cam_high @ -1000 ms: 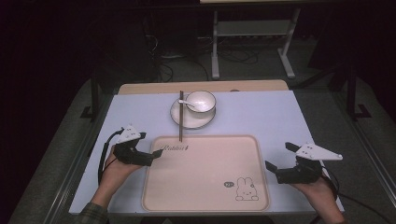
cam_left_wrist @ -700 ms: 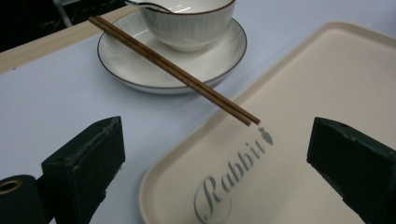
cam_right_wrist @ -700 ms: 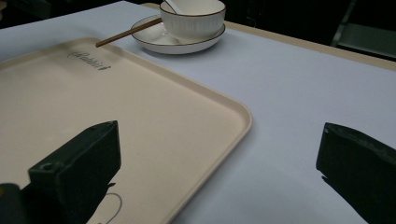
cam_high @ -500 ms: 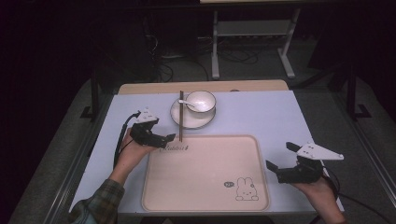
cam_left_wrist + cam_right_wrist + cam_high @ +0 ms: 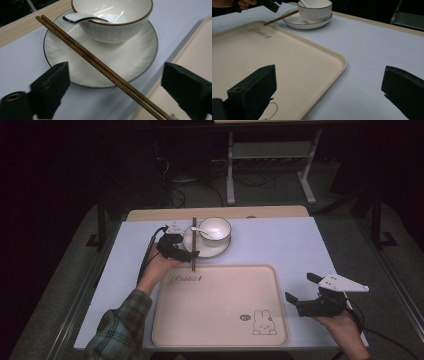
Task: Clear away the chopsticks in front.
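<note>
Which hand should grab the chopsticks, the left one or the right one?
Probably the left. The left gripper is open right at the chopsticks, which pass between its jaws and lie across the plate. The right gripper is open too, but far off by the tray's near right corner.

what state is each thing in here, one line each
left claw: open, jaws either side of the chopsticks
right claw: open, holding nothing, at the tray's corner
chopsticks: paired, resting on the plate's rim
bowl: upright on the plate
spoon: lying in the bowl
tray: bare
</note>
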`<state>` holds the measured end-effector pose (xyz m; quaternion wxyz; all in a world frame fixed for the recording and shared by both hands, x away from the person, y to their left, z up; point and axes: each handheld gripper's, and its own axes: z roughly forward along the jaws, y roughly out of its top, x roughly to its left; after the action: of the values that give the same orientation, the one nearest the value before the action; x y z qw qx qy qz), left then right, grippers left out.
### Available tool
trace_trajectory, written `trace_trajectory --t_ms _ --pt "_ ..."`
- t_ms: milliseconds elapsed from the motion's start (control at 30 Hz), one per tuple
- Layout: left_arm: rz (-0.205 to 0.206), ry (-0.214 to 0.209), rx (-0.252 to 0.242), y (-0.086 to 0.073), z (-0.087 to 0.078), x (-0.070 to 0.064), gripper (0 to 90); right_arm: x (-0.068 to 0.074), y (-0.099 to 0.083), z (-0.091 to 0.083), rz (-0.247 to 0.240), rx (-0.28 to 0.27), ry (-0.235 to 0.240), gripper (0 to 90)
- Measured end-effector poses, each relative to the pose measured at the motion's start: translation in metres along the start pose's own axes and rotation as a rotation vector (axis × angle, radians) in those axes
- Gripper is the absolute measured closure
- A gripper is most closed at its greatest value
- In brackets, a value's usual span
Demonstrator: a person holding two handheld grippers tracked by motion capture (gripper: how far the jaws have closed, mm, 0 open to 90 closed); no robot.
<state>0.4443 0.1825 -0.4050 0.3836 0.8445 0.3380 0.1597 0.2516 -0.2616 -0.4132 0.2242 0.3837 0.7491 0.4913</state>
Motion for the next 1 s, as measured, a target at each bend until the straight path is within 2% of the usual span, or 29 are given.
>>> trace_trajectory --t_ms 33,100,133,200,333,567,700,800,1000 --pt "-0.011 0.002 0.021 0.004 0.007 0.005 15.2 0.0 0.0 0.0 0.001 -0.001 0.001 0.0" --pt "-0.016 0.005 0.025 0.005 0.01 0.007 15.3 0.0 0.0 0.0 0.001 -0.001 0.001 0.0" --pt "-0.022 0.015 0.049 0.007 0.016 0.012 17.6 0.0 0.0 0.0 0.002 -0.002 0.003 0.0" --pt "-0.028 0.021 0.063 0.008 0.021 0.015 20.3 0.0 0.0 0.0 0.002 -0.002 0.004 0.0" --pt "-0.017 0.023 0.085 0.011 0.03 0.019 31.0 -0.001 0.0 0.0 0.004 0.0 0.009 0.0" --pt "-0.038 0.026 0.133 0.013 0.04 0.024 37.9 -0.001 0.0 -0.001 0.009 -0.003 0.01 0.0" --pt "-0.03 0.025 0.157 0.012 0.043 0.024 42.8 -0.002 -0.001 -0.001 0.012 -0.003 0.011 0.0" --pt "-0.036 0.025 0.159 0.011 0.045 0.025 46.8 -0.002 -0.001 -0.001 0.014 -0.002 0.011 0.0" --pt "-0.02 0.032 0.162 0.016 0.047 0.025 54.8 -0.002 -0.001 -0.001 0.015 -0.002 0.011 0.0"
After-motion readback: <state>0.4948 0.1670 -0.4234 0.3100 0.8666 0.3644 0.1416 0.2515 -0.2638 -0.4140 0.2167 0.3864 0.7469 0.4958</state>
